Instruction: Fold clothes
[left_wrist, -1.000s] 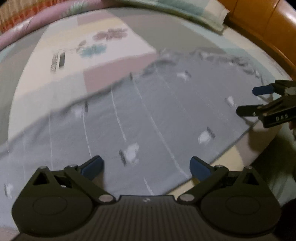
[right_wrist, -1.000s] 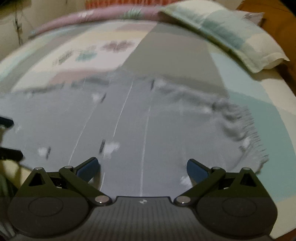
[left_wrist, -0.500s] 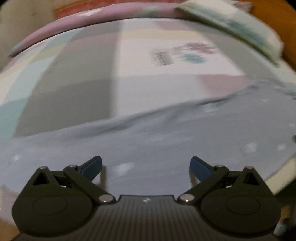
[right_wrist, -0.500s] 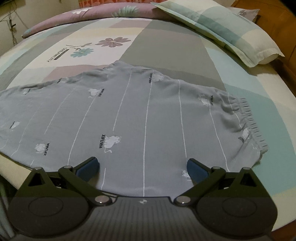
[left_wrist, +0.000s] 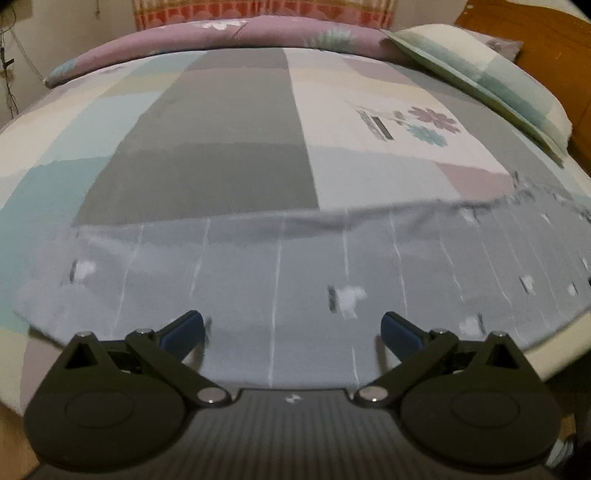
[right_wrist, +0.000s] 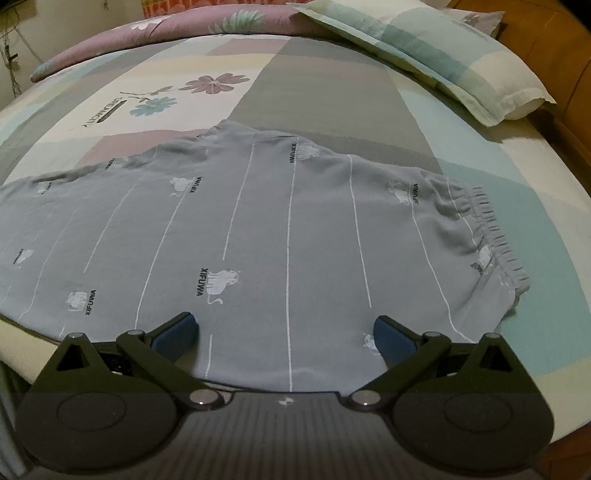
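Grey trousers (right_wrist: 277, 229) with thin white stripes and small white prints lie flat along the near edge of the bed. Their elastic waistband (right_wrist: 495, 236) is at the right in the right wrist view. The leg part (left_wrist: 295, 280) fills the lower part of the left wrist view, with the leg end at the far left. My left gripper (left_wrist: 291, 328) is open and empty, just above the leg fabric near the bed edge. My right gripper (right_wrist: 282, 332) is open and empty, over the trousers' near edge by the waist end.
The bed has a patchwork sheet (left_wrist: 221, 147) in grey, teal, cream and pink. A checked pillow (right_wrist: 424, 48) lies at the back right. A rolled pink quilt (left_wrist: 221, 40) lies along the far edge. A wooden headboard (right_wrist: 554, 74) stands at the right.
My left gripper has swung left along the trousers, from the middle toward the leg end. The right gripper has stayed nearly still over the waist end. Both stay open.
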